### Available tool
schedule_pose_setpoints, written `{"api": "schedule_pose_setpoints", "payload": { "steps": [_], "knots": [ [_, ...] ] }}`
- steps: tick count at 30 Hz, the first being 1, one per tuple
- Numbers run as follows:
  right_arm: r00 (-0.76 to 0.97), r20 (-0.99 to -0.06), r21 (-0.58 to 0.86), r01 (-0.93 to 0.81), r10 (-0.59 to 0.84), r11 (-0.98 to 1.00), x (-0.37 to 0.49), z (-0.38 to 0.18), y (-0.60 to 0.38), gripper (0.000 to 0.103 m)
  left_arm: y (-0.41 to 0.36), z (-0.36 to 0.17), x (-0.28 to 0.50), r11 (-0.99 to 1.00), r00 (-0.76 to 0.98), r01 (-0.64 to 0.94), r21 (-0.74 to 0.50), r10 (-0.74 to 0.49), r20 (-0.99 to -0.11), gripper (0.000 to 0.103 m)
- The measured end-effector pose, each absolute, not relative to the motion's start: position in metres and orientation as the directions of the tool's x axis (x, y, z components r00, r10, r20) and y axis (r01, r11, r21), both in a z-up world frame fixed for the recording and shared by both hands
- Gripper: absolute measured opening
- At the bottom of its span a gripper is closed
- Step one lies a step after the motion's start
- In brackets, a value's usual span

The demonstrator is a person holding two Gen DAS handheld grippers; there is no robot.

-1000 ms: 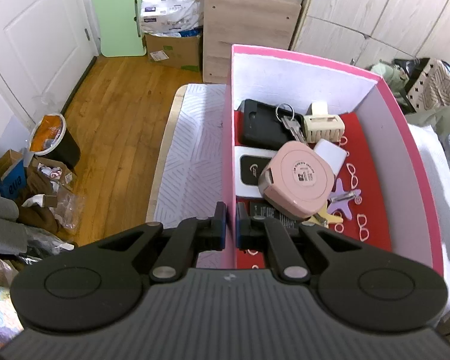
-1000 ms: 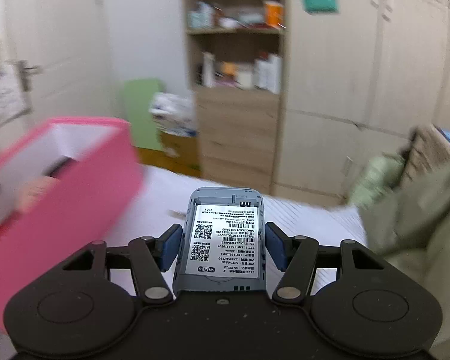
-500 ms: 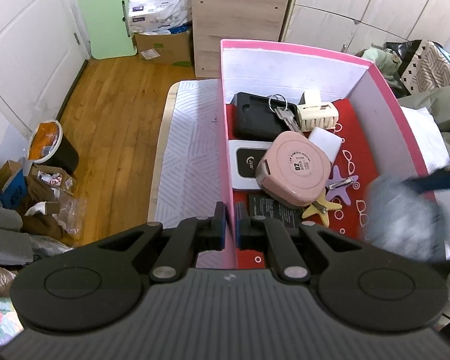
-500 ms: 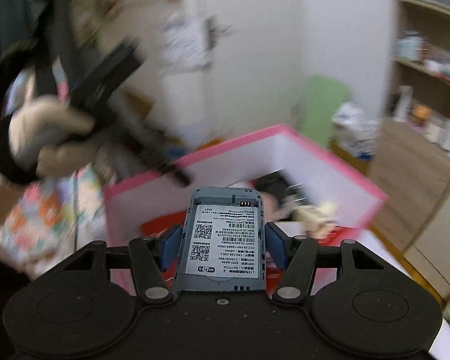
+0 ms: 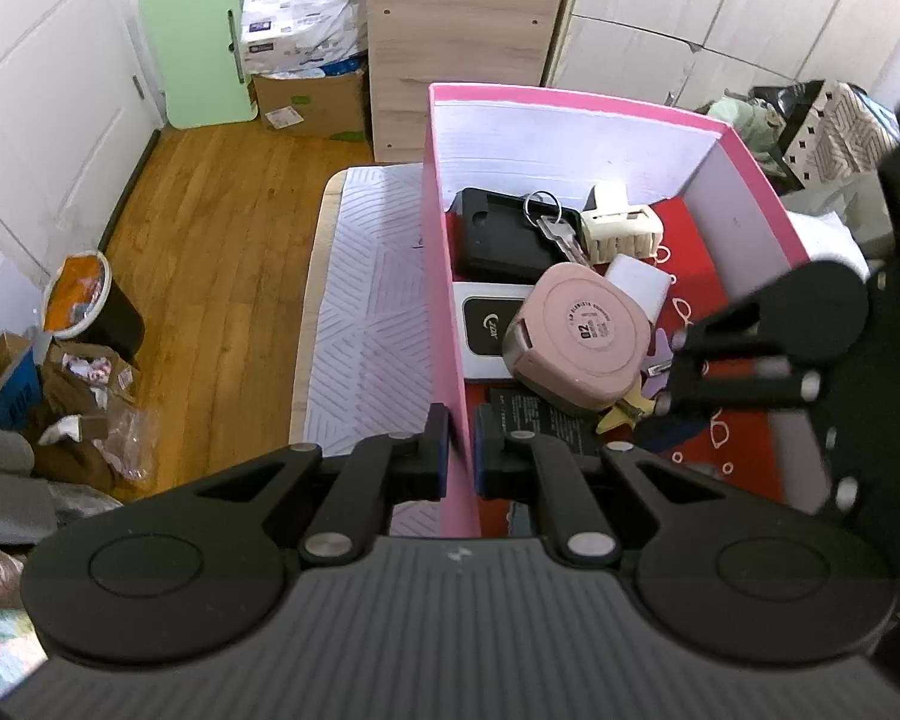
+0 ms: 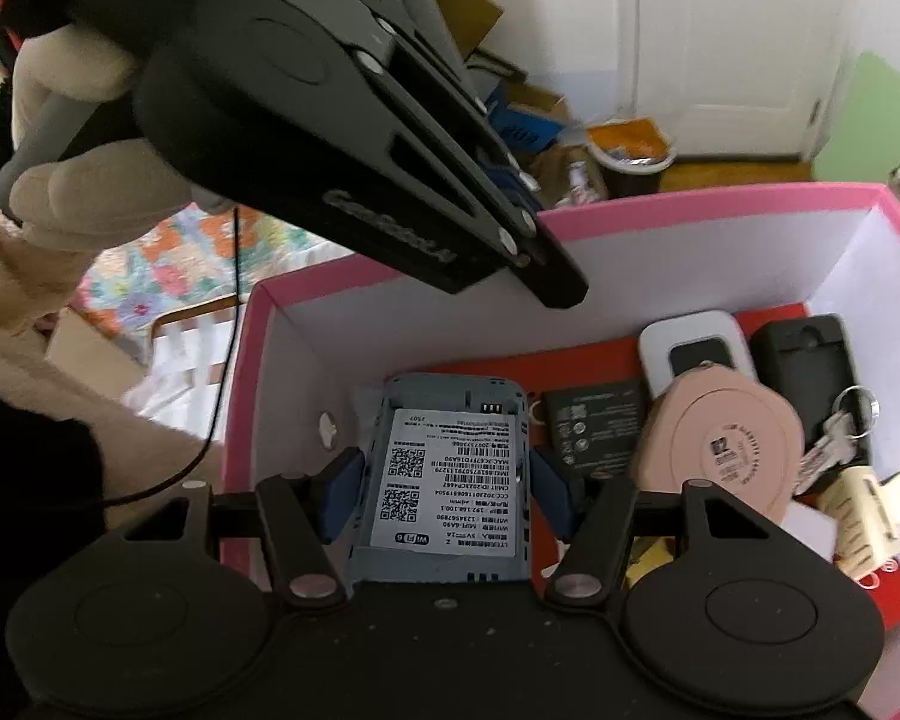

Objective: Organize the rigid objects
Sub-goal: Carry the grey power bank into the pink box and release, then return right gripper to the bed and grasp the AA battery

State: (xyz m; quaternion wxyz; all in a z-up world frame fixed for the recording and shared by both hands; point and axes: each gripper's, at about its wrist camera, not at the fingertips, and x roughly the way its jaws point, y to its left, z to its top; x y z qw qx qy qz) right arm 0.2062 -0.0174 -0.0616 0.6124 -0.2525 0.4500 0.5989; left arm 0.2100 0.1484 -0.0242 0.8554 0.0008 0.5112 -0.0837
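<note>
Router [image 6: 450, 474]: grey, back cover off, label side up. It is clamped across its width between the right gripper [image 6: 447, 495] pads, long axis along the fingers, far end toward the near wall of the pink box [image 5: 444, 276], above the box floor. Left gripper [image 5: 461, 450]: pinched shut on the box wall. Tape measure [image 6: 726, 444]: pink, inside the box.

Black claw [image 6: 447, 495] bodies — blue pads [image 6: 342, 495], silver pivot screws; cream glove [image 6: 84, 138], fuzzy cream sleeve [image 6: 42, 360], thin black cable.
</note>
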Motion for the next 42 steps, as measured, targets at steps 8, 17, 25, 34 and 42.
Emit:
{"api": "schedule_pose_setpoints", "payload": {
  "steps": [8,17,25,34,42],
  "knots": [
    [0.05,-0.737,0.262,-0.899,0.674,0.352,0.204,-0.029,-0.088,0.075,0.146,-0.024,0.215,0.974,0.443,0.217,-0.07,-0.162,-0.882,0.009],
    [0.499,-0.595,0.244,-0.634,0.63,0.733,0.166,-0.019,-0.208,0.079,0.149,-0.025,0.214,0.961,0.441,0.264,-0.082,-0.195,-0.876,0.01],
    [0.668,-0.651,0.294,-0.216,0.361,0.931,0.152,-0.093,-0.267,0.079,0.15,-0.024,0.217,0.948,0.422,0.307,-0.085,-0.216,-0.88,0.012],
    [0.697,-0.688,0.112,-0.173,0.202,0.979,0.16,-0.12,-0.272,0.067,0.152,-0.025,0.215,0.95,0.431,0.298,-0.098,-0.225,-0.874,0.012],
    [0.708,-0.707,0.165,0.163,0.002,0.973,0.162,-0.137,-0.258,0.071,0.152,-0.025,0.215,0.951,0.432,0.296,-0.091,-0.218,-0.875,0.012]
  ]
}}
